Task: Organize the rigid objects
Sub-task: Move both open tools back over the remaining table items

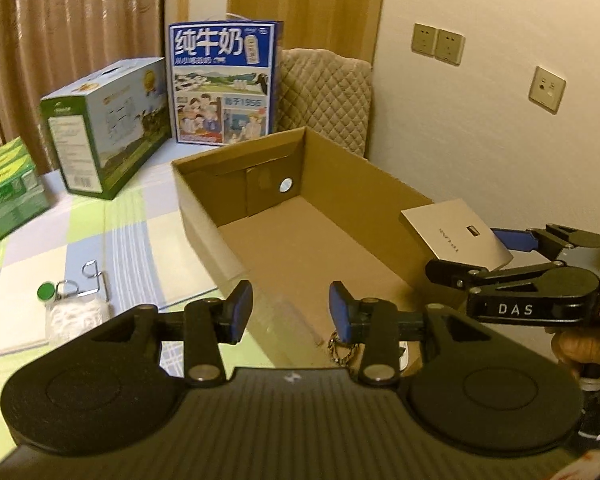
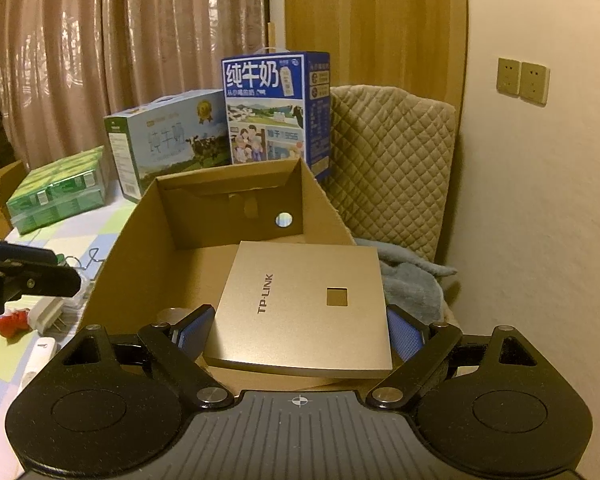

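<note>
The right gripper is clamping a flat, square, gold-coloured TP-LINK device by its two side edges, its blue pads pressing in from either side so the slab is riding level, face up, where a thin rigid plate is easiest to carry without tipping. It is hanging over the open brown cardboard box, above the right wall near the front, apparently on its way down to the bare box floor, which looks like the collecting place for this tidying job. The left gripper is waiting with its fingers parted and nothing between them, hovering at the near edge of the box, probably ready to fetch the next piece. On the checked tablecloth to the left, a small green-capped bottle, some bent metal wire clips and a white bundle are lying close together, seemingly awaiting their turn. A white plug adapter is sitting on the cloth just outside the left wall of the box. Milk cartons are standing at the far end of the table, out of the working path.
</note>
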`<action>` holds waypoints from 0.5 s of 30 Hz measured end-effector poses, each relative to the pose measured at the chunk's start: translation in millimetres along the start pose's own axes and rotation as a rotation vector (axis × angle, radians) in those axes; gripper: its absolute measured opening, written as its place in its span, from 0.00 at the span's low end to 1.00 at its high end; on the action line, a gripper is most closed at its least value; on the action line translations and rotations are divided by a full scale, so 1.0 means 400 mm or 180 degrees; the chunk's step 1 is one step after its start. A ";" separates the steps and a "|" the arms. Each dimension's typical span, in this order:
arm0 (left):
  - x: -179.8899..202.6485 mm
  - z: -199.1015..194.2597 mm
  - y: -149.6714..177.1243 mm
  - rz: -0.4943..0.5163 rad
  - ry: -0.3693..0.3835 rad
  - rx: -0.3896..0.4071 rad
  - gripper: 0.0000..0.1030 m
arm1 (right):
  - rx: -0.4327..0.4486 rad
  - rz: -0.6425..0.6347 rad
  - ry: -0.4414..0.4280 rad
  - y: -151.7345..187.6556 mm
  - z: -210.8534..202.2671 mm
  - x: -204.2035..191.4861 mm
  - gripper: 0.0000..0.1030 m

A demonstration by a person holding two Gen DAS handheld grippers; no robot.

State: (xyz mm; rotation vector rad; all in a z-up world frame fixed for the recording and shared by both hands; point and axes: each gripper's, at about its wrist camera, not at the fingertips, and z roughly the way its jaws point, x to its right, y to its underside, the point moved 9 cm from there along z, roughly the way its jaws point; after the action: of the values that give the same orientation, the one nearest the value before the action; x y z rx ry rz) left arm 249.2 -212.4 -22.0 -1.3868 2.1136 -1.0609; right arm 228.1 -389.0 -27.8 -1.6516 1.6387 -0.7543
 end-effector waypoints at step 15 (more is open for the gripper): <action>-0.051 -0.054 0.023 -0.0167 -0.0109 0.0089 0.35 | 0.0030 0.0112 -0.0071 -0.018 0.012 -0.011 0.85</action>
State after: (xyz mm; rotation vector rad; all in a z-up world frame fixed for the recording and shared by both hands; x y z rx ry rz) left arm 237.9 -183.8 -16.7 -1.4441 2.0409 -1.0748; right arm 236.0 -384.3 -24.6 -1.6149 1.6421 -0.7226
